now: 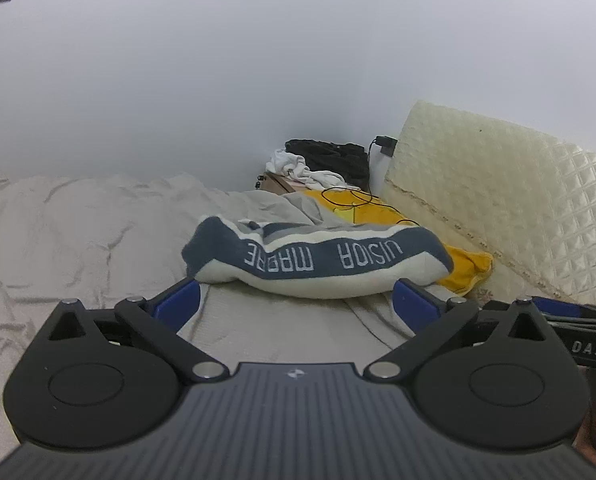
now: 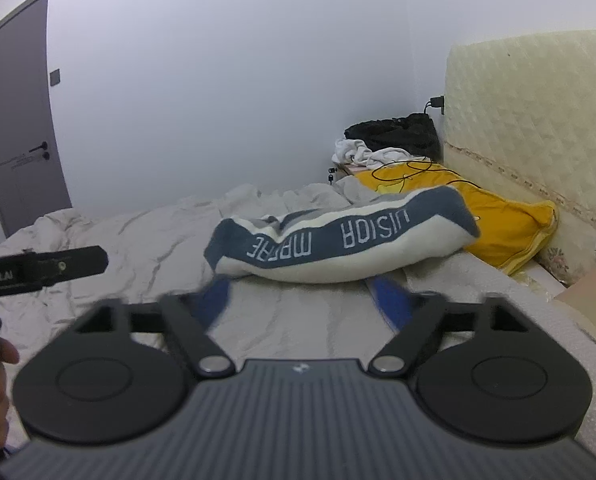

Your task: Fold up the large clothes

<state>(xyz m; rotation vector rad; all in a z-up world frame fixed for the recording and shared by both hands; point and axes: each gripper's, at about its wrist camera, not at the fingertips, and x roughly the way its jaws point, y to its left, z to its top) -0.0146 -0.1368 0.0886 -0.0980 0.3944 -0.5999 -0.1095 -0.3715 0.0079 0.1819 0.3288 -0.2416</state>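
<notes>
Left wrist view: left gripper hovers low over the bed, fingers spread wide, nothing between them. Blue pads flank open sheet. The garment, a white and navy knit with lettering across a dark band, lies just ahead of the fingertips in a bunched, roughly rolled heap. Its far end rests against a yellow pillow. A black cable loops over the pillow. Quilted headboard to the right. Pile of white and black clothes in the corner beyond. Body of the other gripper shows at the right edge.

Right wrist view: right gripper likewise wide apart and empty, its blue fingers slightly blurred. Garment sits directly ahead, close to the fingertips but, as far as I can tell, not touched. Yellow pillow behind and to the right of it. Grey door on the far left wall. Left gripper seen side-on at left edge, apart from the cloth.

Progress, judged: garment is compact but lumpy, edges uneven, one grey layer sticking out on top. Cannot tell whether this is a partial fold or an unstarted heap. Neither tool has hold of it. Flattening, squaring and the final folds look outstanding
</notes>
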